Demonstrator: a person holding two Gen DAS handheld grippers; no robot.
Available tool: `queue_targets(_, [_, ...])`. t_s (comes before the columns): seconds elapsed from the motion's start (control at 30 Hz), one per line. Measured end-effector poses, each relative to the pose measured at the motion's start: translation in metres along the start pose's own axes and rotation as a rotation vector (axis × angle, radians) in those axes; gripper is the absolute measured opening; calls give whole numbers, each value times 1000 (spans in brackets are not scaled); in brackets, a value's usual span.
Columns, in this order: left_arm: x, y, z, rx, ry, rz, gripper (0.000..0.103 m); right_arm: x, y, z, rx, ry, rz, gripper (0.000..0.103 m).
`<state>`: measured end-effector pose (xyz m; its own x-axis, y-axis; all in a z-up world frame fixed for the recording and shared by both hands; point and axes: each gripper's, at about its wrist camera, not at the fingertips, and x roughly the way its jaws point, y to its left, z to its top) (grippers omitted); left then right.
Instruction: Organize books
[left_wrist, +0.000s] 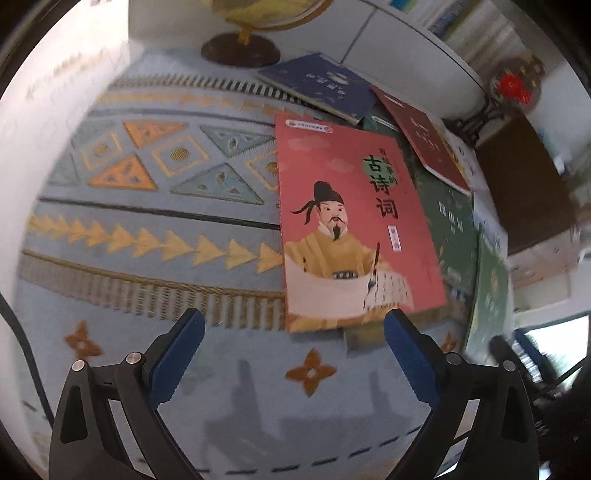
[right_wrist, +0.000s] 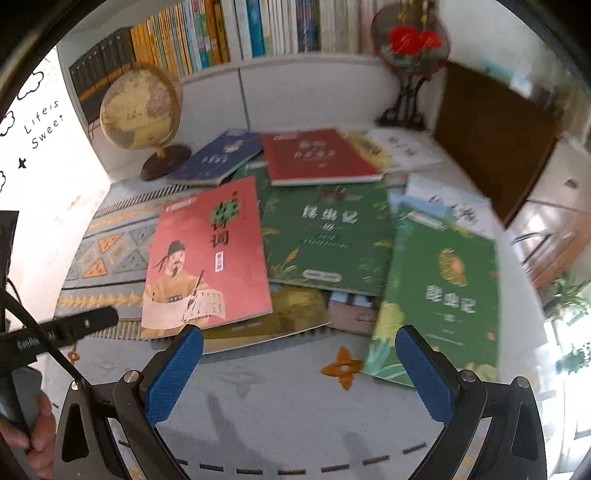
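Several books lie scattered on a patterned blue cloth (left_wrist: 147, 221). A pink book with a robed man on its cover (left_wrist: 351, 221) lies nearest my left gripper (left_wrist: 293, 325), which is open and empty just short of its near edge. In the right wrist view the pink book (right_wrist: 207, 251) lies beside a green book (right_wrist: 325, 236), a second green book (right_wrist: 443, 288), a red book (right_wrist: 317, 155) and a dark blue book (right_wrist: 221, 155). My right gripper (right_wrist: 299, 343) is open and empty, in front of the pile.
A globe (right_wrist: 140, 110) on a dark base stands at the back left. A red ornamental fan on a stand (right_wrist: 410, 48) stands at the back right, next to a brown board (right_wrist: 491, 140). A shelf of upright books (right_wrist: 229, 33) runs behind. A white wall (right_wrist: 40, 177) is on the left.
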<state>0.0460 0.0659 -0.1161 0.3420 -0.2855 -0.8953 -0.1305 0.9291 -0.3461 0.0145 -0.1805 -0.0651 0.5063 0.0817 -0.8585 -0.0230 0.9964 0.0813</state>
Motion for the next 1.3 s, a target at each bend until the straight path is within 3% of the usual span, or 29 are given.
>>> queue_targets(0.1, [10,4,8,-39,9,-7,97,26,-6,6,43,73,84,102])
queue_targets(0.17, [15,3,12,-43,16,-12,97,45,-9,9,82,125,149,92])
queue_targets(0.23, [21,-1,14,-37,35,-11,95,64,-10,12,103,184,187,75])
queue_targets(0.33, [32,-3,13,-46,82,-63,84,85,-10,17,125,239,219,62])
queue_targets(0.4, [37,-1,12,-67,99,-98,74,92,-9,22,136,245,234,61])
queue_targets(0.6, [48,3,9,-106,130,-136,72,100,-2,36,114,244,242,55])
queue_targets(0.67, [49,7,8,-116,134,-148,72,103,2,38,104,245,251,46])
queue_targets(0.73, [52,16,6,-186,148,-223,72,104,6,37,86,251,264,36])
queue_targets(0.8, [54,28,2,-272,151,-315,72,103,11,35,58,253,271,35])
queue_targets(1.03, [52,18,2,-191,129,-266,72,103,18,32,15,248,279,33])
queue_targets(1.13, [49,13,5,-177,108,-284,71,105,16,34,24,249,286,33])
queue_targets(1.2, [39,14,7,-165,71,-351,71,105,14,35,26,249,284,33])
queue_targets(1.3, [18,20,9,-176,-19,-596,71,106,7,37,44,247,279,34])
